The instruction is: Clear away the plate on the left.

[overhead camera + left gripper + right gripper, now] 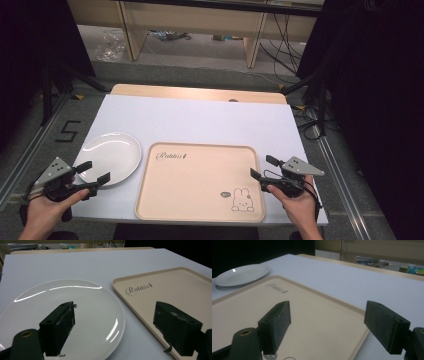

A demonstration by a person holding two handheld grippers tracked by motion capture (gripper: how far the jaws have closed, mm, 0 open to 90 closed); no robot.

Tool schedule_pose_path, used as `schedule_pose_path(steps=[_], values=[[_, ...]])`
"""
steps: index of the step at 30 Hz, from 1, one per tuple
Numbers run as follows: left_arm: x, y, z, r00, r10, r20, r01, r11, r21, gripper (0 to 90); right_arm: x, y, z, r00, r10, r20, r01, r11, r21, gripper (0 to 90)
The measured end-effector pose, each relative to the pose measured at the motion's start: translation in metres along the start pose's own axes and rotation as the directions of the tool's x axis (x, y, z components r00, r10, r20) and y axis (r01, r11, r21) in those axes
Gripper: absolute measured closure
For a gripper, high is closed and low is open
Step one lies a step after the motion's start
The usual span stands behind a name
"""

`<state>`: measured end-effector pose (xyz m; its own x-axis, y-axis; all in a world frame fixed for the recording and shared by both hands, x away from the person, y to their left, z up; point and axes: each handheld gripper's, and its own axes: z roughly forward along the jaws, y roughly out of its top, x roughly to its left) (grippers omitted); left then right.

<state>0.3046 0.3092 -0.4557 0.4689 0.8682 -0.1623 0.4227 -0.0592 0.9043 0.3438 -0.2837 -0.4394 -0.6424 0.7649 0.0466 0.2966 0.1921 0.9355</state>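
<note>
Two open claws hover at either side of a beige tray and a white plate.

From the high view, the round glossy white plate (pixel 110 157) lies on the white counter (pixel 200 120) just left of the beige rectangular plastic tray (pixel 200 182); the left claw (pixel 95 176) stands wide at the plate's near edge, the right claw (pixel 262 167) wide at the tray's right rim. The left gripper view has its jaws spread above plate (pixel 75 315) and tray (pixel 175 287), holding nothing. The right gripper view has empty jaws spread above the tray's (pixel 317 320) corner, with the plate (pixel 242 273) far off.

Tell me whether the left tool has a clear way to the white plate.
Probably yes. The left tool sits open right at the white plate, one jaw over its near rim, with nothing between them. The tray lies beside the plate, apart from it.
</note>
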Motion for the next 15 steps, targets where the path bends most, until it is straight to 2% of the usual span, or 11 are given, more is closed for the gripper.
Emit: schedule_pose_path(steps=[1, 5, 6, 7, 9, 10, 11, 12, 13, 14, 15], values=[[0.000, 0.000, 0.000, 0.9999, -0.009, -0.010, 0.009, 1.0000, 0.003, 17.2, 0.002, 0.000, 0.001, 0.9997, 0.021, -0.009, -0.021, 1.000, 0.001, 22.2], [0.004, -0.001, -0.001, 0.9977, -0.035, -0.058, 0.036, 0.9991, 0.022, 17.9, 0.003, 0.000, 0.000, 0.9999, 0.016, -0.003, -0.016, 1.000, 0.011, 22.2], [0.006, -0.001, -0.002, 0.9958, -0.056, -0.073, 0.058, 0.9979, 0.028, 17.8, 0.002, 0.001, 0.000, 1.0000, -0.009, -0.001, 0.009, 1.000, 0.020, 22.2], [0.010, -0.003, -0.002, 0.9900, -0.091, -0.108, 0.097, 0.9941, 0.050, 18.1, 0.002, 0.001, 0.001, 1.0000, -0.002, -0.002, 0.002, 1.000, 0.007, 22.2], [0.015, -0.005, -0.001, 0.9838, -0.133, -0.119, 0.141, 0.9885, 0.055, 20.7, 0.002, 0.001, 0.001, 1.0000, -0.005, -0.005, 0.006, 1.000, 0.024, 22.2], [0.018, -0.005, 0.000, 0.9774, -0.167, -0.129, 0.177, 0.9816, 0.070, 20.7, 0.003, 0.001, 0.001, 1.0000, -0.001, -0.008, 0.001, 1.000, 0.014, 22.2], [0.018, -0.005, 0.000, 0.9774, -0.167, -0.129, 0.177, 0.9816, 0.070, 20.9, 0.003, 0.001, 0.001, 1.0000, -0.001, -0.008, 0.001, 1.000, 0.014, 22.2], [0.023, -0.005, 0.000, 0.9593, -0.202, -0.197, 0.228, 0.9667, 0.117, 21.8, 0.002, 0.001, 0.002, 1.0000, -0.004, 0.000, 0.004, 1.000, 0.013, 22.2], [0.026, -0.006, 0.001, 0.9531, -0.214, -0.214, 0.244, 0.9613, 0.127, 21.9, 0.004, 0.000, 0.002, 0.9996, 0.025, -0.009, -0.025, 1.000, 0.012, 22.2], [0.026, -0.006, 0.001, 0.9531, -0.214, -0.214, 0.244, 0.9613, 0.127, 22.4, 0.004, 0.000, 0.002, 0.9996, 0.025, -0.009, -0.025, 1.000, 0.012, 22.2], [0.029, -0.008, 0.001, 0.9374, -0.250, -0.243, 0.288, 0.9472, 0.140, 22.4, 0.002, 0.000, 0.002, 1.0000, -0.003, 0.000, 0.003, 1.000, 0.015, 22.2]])
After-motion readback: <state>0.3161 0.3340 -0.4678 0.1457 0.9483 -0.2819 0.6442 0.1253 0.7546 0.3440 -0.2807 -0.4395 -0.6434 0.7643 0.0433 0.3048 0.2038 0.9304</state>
